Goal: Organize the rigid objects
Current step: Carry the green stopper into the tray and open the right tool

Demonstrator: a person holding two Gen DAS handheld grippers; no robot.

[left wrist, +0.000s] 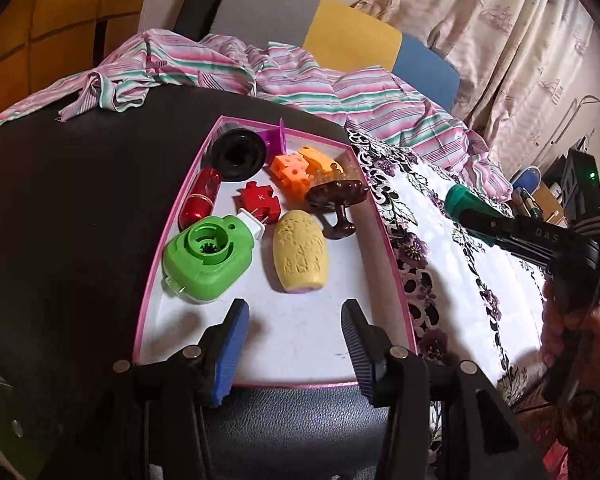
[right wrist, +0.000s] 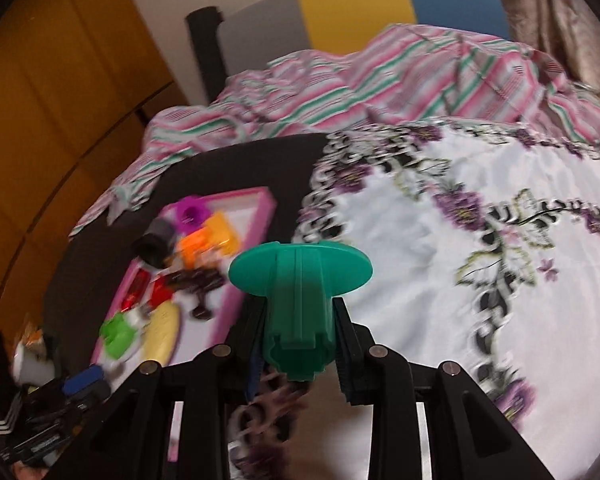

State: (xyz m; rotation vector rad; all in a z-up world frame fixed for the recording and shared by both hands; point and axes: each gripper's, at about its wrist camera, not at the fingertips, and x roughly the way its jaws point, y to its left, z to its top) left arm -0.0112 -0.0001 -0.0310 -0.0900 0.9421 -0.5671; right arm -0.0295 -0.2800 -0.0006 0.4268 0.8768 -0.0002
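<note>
The right gripper (right wrist: 300, 344) is clamped on a teal flanged plug (right wrist: 300, 280), its pads pressed to the ribbed stem while the round flange stands out past the fingertips toward 12 o'clock. Beyond the flange, from 12 round to 4 o'clock, lies a white floral cloth (right wrist: 480, 240) with nothing on it. At 9 to 10 o'clock in this blurred view sits the pink-rimmed tray (right wrist: 266, 216), its right edge just beside the cloth's dark lace border.

The left gripper (left wrist: 294, 320) hangs over the tray's near end with its jaws apart and nothing between them; bare white tray floor fills the gap and runs on to the near rim (left wrist: 292, 386). Ahead, at 12 o'clock, a yellow embossed oval (left wrist: 300, 256) is nearest. A green round-faced gadget (left wrist: 206, 260) lies at 10 o'clock by the left rim, with a red capsule (left wrist: 200, 198) and a black ring (left wrist: 238, 154) behind it. A red puzzle piece (left wrist: 258, 200), orange cubes (left wrist: 290, 172) and a brown knob (left wrist: 336, 204) crowd the far half, the knob close to the right rim. In the left view, at 2 o'clock, the right gripper holds the plug (left wrist: 462, 202) over the cloth, outside the tray.
</note>
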